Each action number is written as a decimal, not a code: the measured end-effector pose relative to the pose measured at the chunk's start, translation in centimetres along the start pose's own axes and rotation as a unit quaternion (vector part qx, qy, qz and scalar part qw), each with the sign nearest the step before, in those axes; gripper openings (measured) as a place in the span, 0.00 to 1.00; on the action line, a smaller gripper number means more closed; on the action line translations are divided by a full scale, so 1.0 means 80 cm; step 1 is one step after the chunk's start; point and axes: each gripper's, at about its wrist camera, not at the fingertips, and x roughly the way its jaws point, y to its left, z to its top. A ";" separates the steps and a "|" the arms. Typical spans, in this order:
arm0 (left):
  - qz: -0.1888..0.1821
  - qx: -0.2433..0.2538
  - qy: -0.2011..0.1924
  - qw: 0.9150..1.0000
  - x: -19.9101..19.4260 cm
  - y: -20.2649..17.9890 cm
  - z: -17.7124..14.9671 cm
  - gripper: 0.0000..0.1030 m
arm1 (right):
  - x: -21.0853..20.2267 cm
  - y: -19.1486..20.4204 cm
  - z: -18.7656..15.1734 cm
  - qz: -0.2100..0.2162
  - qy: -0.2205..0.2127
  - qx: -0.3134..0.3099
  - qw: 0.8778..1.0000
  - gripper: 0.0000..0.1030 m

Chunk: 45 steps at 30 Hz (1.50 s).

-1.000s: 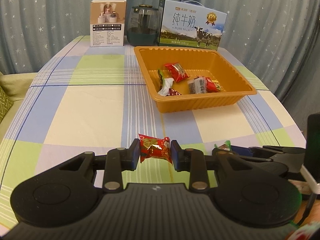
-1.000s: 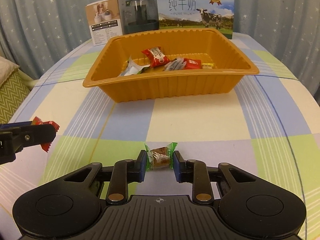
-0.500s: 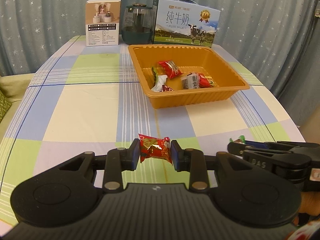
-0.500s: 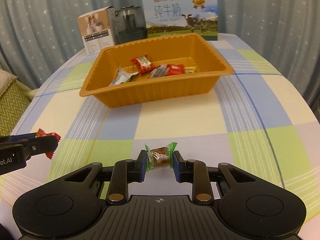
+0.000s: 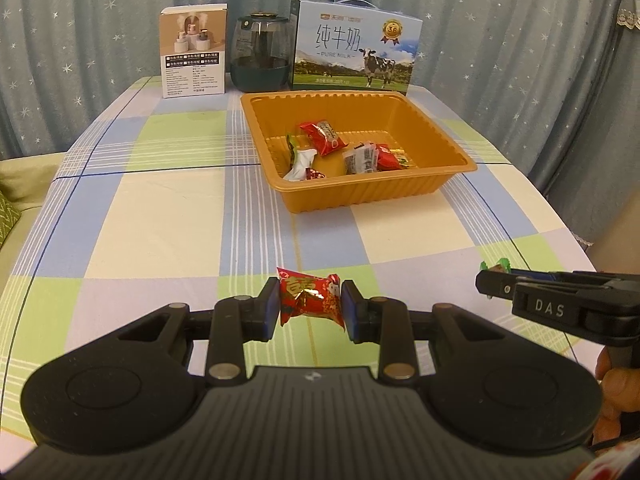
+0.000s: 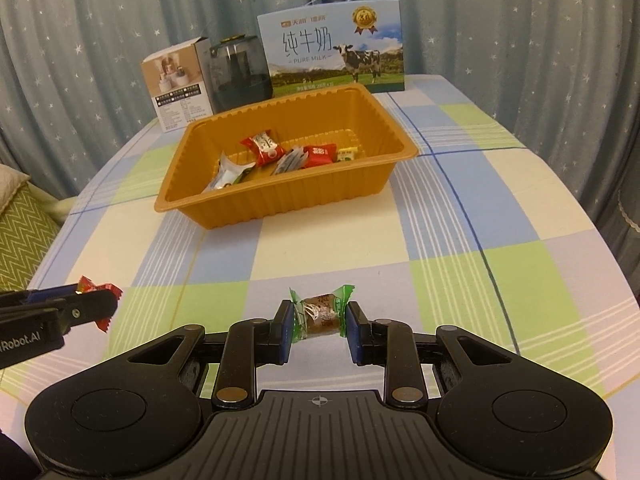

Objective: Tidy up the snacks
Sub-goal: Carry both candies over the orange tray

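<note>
Both tongs are loaded: the left tongs (image 5: pixel 310 307) are closed narrow on a red foil-wrapped candy (image 5: pixel 311 297), its twisted ends poking out above and below the blue pads, and the right tongs (image 6: pixel 319 327) pinch a brown candy in a clear wrapper with green ends (image 6: pixel 320 314) in the same way. Each pair hangs above the checked table (image 5: pixel 152 224), at its near end, with neither sweet touching the cloth as far as the views show — the left wrist view catches the right tongs off to its right, the right wrist view catches the left ones at its left edge. So the step in hand reads as the carry, pickup being done for both pieces. Further out, near the middle of the table, sits the orange tray (image 5: pixel 460 162), which already holds several wrapped snacks in red, white and yellow clustered on its floor. The next move, by my reckoning, calls for bringing each pair forward and over the tray's near ribbed wall, high enough to clear the rim, then opening over a bare patch of floor — one after the other may spare the two from crowding. Beyond the tray stand a small product box (image 5: pixel 194 52), a dark jar (image 5: pixel 262 56) and a milk carton (image 5: pixel 356 50) before the starred curtain (image 5: pixel 100 20); none lies in the path.
</note>
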 end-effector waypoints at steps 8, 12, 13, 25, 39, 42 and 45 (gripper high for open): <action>-0.004 0.004 0.004 1.000 -0.008 -0.006 0.001 0.28 | -0.014 0.000 0.005 0.002 -0.004 0.001 1.000 0.27; -0.006 0.003 0.005 1.000 -0.010 -0.007 0.000 0.28 | -0.018 -0.003 0.006 0.000 -0.003 0.004 1.000 0.27; -0.006 0.002 0.006 1.000 -0.010 -0.007 0.001 0.28 | -0.019 -0.004 0.007 0.000 -0.003 0.005 1.000 0.27; -0.025 0.003 0.001 1.000 -0.002 -0.011 0.025 0.28 | -0.021 -0.017 0.044 -0.002 -0.021 -0.006 1.000 0.27; -0.048 0.011 -0.014 0.999 0.034 -0.011 0.107 0.28 | 0.012 -0.014 0.134 0.027 -0.031 -0.031 0.999 0.27; -0.050 0.012 -0.014 0.999 0.045 -0.009 0.122 0.28 | 0.021 -0.014 0.153 0.030 -0.033 -0.036 0.998 0.27; -0.051 0.015 -0.016 0.998 0.055 -0.007 0.136 0.28 | 0.034 -0.014 0.170 0.030 -0.032 -0.043 0.998 0.27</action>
